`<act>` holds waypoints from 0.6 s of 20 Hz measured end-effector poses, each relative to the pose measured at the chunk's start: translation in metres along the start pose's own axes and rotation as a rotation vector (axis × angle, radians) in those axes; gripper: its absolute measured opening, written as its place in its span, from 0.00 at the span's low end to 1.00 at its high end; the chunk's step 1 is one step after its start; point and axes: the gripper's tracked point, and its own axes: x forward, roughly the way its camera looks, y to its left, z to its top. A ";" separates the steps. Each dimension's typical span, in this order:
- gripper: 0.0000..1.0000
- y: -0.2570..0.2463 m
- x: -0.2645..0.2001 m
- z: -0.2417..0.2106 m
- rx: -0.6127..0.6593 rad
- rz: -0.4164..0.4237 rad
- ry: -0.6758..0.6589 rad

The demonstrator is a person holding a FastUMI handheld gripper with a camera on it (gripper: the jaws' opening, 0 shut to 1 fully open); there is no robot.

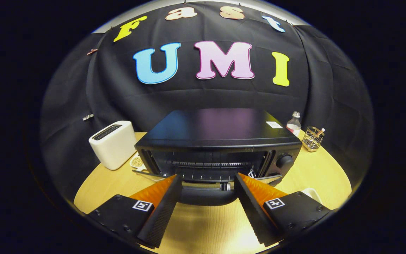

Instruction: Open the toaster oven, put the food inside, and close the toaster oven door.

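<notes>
Gripper view | fingers spread wide | toaster oven door partly hidden

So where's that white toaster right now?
In the gripper view the toaster stands on the table, left of the oven and beyond the open gripper.

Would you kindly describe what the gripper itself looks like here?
The gripper has two long wedge-shaped jaws with finely ribbed inner faces. Each is mounted on a dark, boxy block fastened with small screws, and each block carries a square black-and-white marker tag on top. No cables are visible.
</notes>
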 end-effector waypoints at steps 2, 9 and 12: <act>0.99 0.000 -0.007 -0.015 0.005 0.012 0.024; 0.98 -0.001 -0.028 -0.101 0.064 0.068 0.241; 1.00 -0.020 -0.039 -0.143 0.090 0.048 0.357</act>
